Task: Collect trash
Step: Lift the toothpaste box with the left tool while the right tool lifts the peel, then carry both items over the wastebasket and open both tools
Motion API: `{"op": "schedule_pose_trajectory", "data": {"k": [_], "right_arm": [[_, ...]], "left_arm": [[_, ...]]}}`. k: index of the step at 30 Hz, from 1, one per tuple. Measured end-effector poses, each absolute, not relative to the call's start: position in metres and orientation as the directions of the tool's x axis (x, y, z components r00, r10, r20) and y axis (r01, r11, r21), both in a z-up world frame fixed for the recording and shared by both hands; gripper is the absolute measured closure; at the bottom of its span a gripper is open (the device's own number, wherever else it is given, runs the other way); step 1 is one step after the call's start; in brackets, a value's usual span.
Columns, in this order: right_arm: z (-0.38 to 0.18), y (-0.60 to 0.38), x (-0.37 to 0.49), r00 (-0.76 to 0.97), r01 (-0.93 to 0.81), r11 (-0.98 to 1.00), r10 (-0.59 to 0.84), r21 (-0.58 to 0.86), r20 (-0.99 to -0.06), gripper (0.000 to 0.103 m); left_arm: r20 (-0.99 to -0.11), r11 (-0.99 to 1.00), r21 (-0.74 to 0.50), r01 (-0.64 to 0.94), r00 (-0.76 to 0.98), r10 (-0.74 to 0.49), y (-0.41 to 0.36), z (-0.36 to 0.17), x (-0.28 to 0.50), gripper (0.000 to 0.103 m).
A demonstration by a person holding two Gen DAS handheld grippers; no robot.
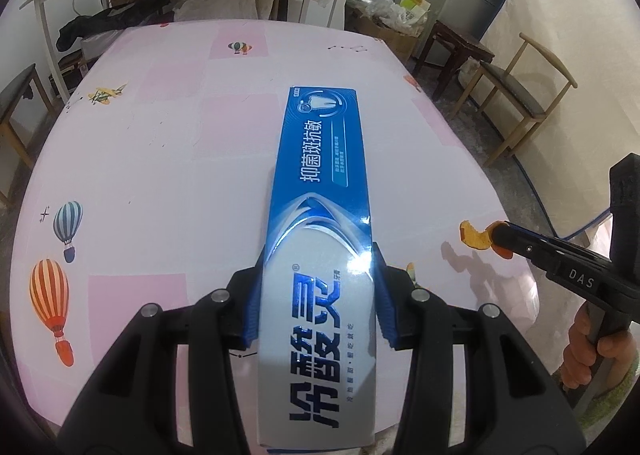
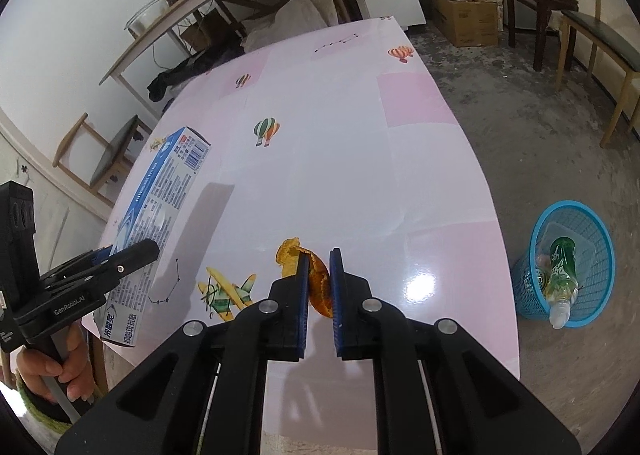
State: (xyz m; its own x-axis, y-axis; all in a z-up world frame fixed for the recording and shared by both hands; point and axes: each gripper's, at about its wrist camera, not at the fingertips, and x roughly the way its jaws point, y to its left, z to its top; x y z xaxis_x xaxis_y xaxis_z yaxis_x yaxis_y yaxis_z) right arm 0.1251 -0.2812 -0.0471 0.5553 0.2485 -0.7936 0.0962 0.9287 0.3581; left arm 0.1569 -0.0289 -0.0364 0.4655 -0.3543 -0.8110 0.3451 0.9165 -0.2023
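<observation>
Orange peel [image 2: 320, 287] clamped in the right tool [image 2: 318, 287], toothpaste box [image 1: 320, 255] gripped lengthwise by the left tool [image 1: 318, 295].

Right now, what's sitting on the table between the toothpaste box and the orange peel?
Nothing: in the right wrist view only bare tablecloth with printed pictures separates the toothpaste box and the orange peel.

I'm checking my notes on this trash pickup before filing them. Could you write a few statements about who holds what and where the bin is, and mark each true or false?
1. The left gripper holds a blue toothpaste box. True.
2. The right gripper is empty. False: it grips an orange peel.
3. The basket stands on the table. False: it stands on the floor beside the table.
4. A green bottle lies in the basket. True.
5. The box lies flat on the table. False: it is held above it.
</observation>
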Motion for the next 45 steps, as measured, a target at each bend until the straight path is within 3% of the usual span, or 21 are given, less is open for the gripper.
{"op": "schedule_pose_trajectory", "data": {"k": [21, 35, 45], "right_arm": [[-0.050, -0.303, 0.127, 0.562, 0.126, 0.891, 0.298, 0.435, -0.772, 0.093], [-0.068, -0.325, 0.128, 0.572, 0.162, 0.856, 0.324, 0.492, -0.753, 0.093], [-0.044, -0.393, 0.082, 0.699, 0.290, 0.806, 0.189, 0.516, -0.689, 0.093]], "left_arm": [[-0.807, 0.875, -0.281, 0.394, 0.397, -0.438, -0.054, -0.024, 0.175, 0.060], [-0.827, 0.886, -0.277, 0.372, 0.377, -0.416, -0.069, -0.037, 0.186, 0.060], [-0.796, 0.803, -0.259, 0.536, 0.353, -0.492, -0.146, 0.003, 0.181, 0.060]]}}
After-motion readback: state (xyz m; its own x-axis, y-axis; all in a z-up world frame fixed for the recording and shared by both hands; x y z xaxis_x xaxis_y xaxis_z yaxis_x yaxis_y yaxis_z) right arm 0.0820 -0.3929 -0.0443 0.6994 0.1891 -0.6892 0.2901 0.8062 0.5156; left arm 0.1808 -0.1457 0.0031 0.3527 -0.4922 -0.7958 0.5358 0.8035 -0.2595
